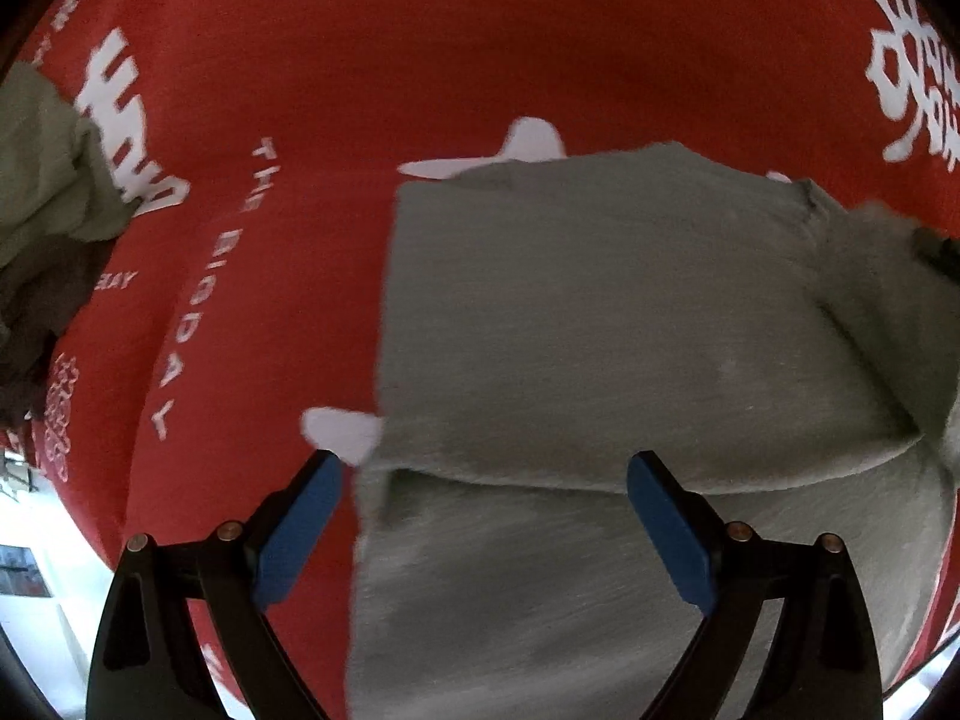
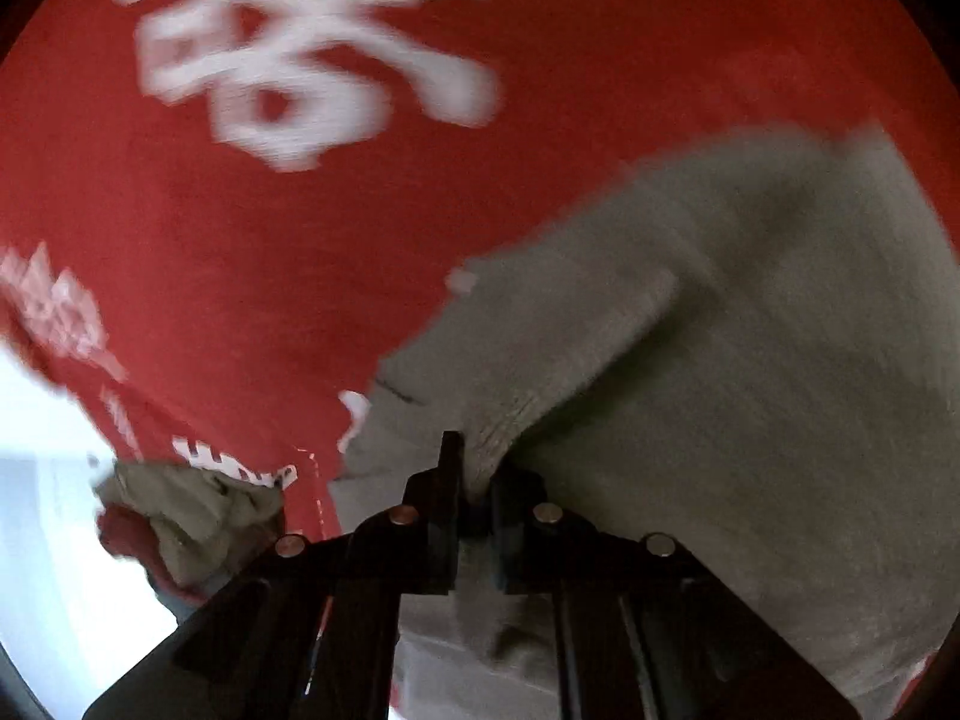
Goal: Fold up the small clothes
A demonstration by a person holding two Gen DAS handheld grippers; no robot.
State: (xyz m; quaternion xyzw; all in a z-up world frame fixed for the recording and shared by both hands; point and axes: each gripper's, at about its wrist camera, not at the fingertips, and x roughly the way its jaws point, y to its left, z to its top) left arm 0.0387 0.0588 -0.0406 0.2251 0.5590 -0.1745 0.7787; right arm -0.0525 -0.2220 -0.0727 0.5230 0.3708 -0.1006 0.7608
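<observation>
A grey-green garment [image 1: 600,312] lies partly folded on the red cloth with white lettering [image 1: 360,60]. My left gripper [image 1: 483,516] hovers above its near edge, blue pads [image 1: 300,534] wide apart and nothing between them. In the right wrist view the same garment [image 2: 750,330] fills the right side. My right gripper [image 2: 477,474] is shut on a bunched fold of that garment, lifting it into a ridge just ahead of the fingers.
A crumpled pile of olive clothes [image 1: 48,180] sits at the left edge of the red cloth; the pile [image 2: 198,516] also shows low left in the right wrist view. Past the cloth's edge is a bright floor [image 2: 54,480].
</observation>
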